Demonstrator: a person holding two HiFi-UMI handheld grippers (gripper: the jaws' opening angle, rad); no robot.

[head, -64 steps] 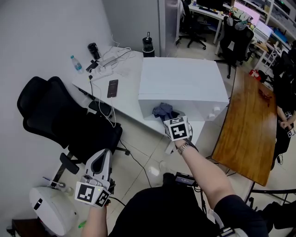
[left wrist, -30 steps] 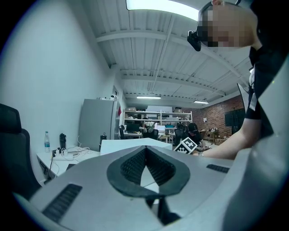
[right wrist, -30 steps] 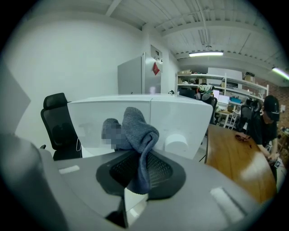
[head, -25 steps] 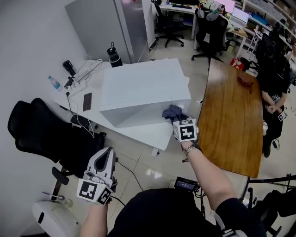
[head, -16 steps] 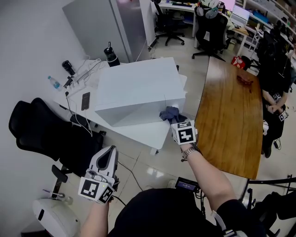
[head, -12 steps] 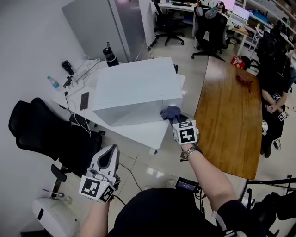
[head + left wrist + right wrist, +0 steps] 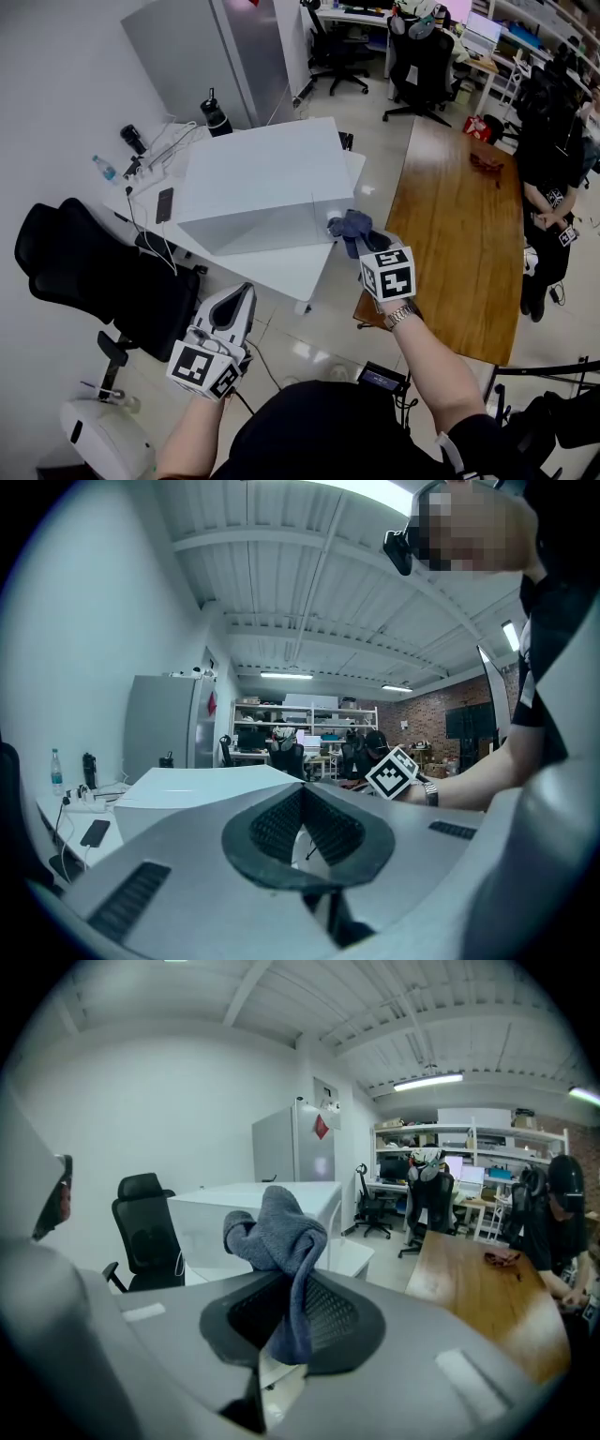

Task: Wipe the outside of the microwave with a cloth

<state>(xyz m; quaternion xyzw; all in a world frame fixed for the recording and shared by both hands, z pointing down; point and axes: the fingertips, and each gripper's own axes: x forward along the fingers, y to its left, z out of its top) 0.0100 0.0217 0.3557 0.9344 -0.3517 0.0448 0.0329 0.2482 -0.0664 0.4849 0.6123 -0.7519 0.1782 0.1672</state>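
Grey cloth (image 7: 275,1230), end hidden in right gripper (image 7: 289,1283)

Smooth matt microwave (image 7: 253,173), nubbly woven cloth (image 7: 349,225) (glossy wooden table (image 7: 459,216))

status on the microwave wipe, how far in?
Done: the cloth is clamped in the right gripper. In hand: it hangs by the microwave's near right corner; contact is unclear. Left: the wiping itself, since the white faces show no sign either way. The left gripper is shut, empty and away from it.
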